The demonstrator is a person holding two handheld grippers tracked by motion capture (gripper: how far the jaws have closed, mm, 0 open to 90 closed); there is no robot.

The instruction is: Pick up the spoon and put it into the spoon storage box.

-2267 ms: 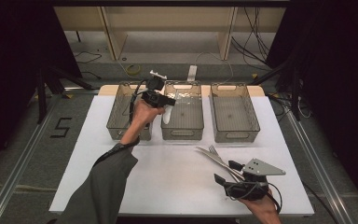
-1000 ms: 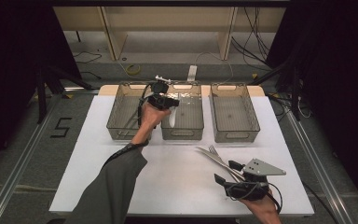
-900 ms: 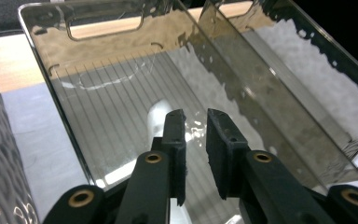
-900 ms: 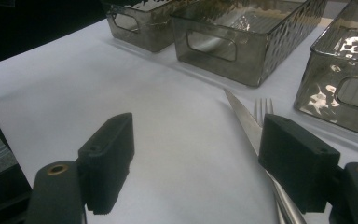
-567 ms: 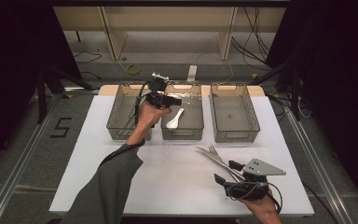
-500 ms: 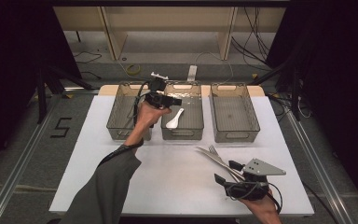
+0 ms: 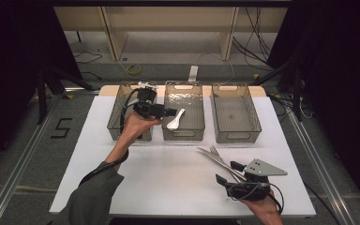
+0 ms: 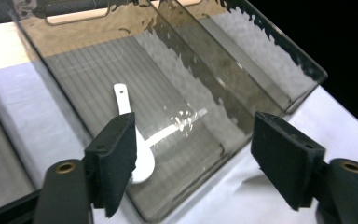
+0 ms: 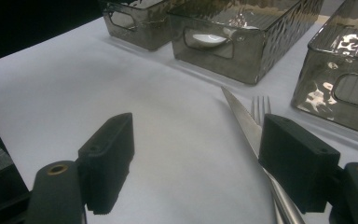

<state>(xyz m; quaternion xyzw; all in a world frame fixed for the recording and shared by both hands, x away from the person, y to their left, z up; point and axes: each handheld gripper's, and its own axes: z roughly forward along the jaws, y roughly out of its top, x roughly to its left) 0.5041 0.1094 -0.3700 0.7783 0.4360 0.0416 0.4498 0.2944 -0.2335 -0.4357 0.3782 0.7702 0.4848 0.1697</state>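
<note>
- My left gripper (image 7: 174,112) hangs over the left edge of the middle bin (image 7: 183,135), jaws wide with nothing between them; they have just been opening.
- The spoon (image 7: 175,120) lies flat on that bin's floor, bowl toward the near wall and handle pointing far. In the left gripper view the spoon (image 8: 131,135) sits below and clear of the pads, so I judge it delivered.
- My right gripper (image 7: 230,173) rests low on the counter (image 7: 168,178) at the near right, jaws wide and gripping nothing.
- The knife (image 7: 218,161) and fork (image 7: 215,151) lie side by side just ahead of it, tips toward the bins. In the right gripper view the knife (image 9: 242,119) runs under the right-hand pad, with the fork (image 9: 260,108) close beside.
- The left bin (image 7: 118,117) and right bin (image 7: 236,112) look empty, as far as I can see. Three bins for three utensils: I read this as sorting, one piece per bin.
- The right gripper is lined up on the cutlery, so I judge one of those two is the next pick.
</note>
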